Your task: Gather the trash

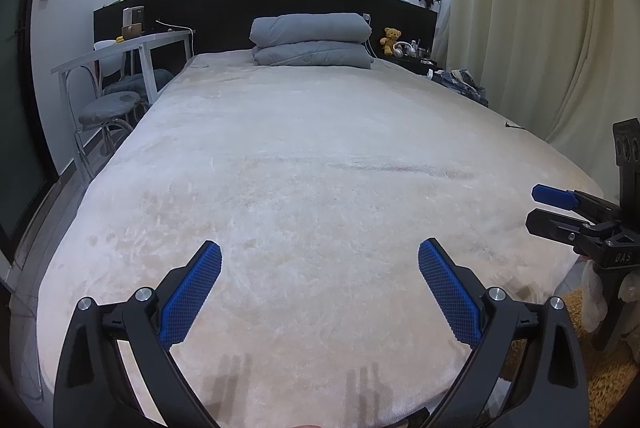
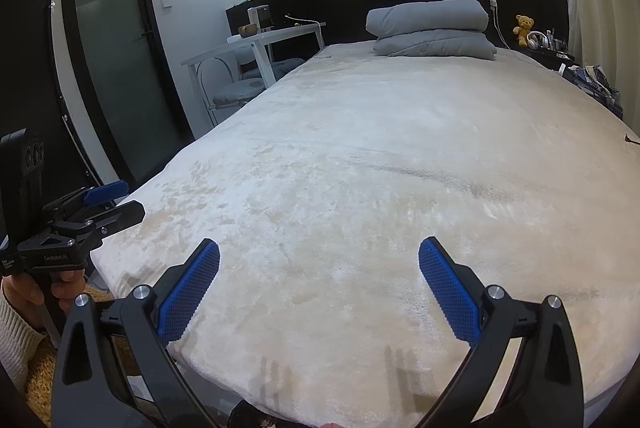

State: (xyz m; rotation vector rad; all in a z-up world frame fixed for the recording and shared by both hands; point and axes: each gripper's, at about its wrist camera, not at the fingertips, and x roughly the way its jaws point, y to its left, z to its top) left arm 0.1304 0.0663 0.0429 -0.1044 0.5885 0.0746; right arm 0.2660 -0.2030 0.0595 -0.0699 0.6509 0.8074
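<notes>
Both grippers hover over the foot of a bed covered with a cream plush blanket (image 1: 320,168). My left gripper (image 1: 320,256) is open and empty, blue pads spread wide. My right gripper (image 2: 320,254) is also open and empty. The right gripper shows at the right edge of the left wrist view (image 1: 538,206), the left gripper at the left edge of the right wrist view (image 2: 128,198). I see no trash on the blanket. A small dark scrap (image 1: 514,126) lies at the bed's right edge; it also shows in the right wrist view (image 2: 631,138).
A folded grey duvet (image 1: 310,38) sits at the headboard. A white table (image 1: 120,52) with chairs stands left of the bed. A teddy bear (image 1: 391,38) and clutter fill the right nightstand. Clothes (image 1: 464,84) lie by the curtain. A dark glass door (image 2: 116,48) is left.
</notes>
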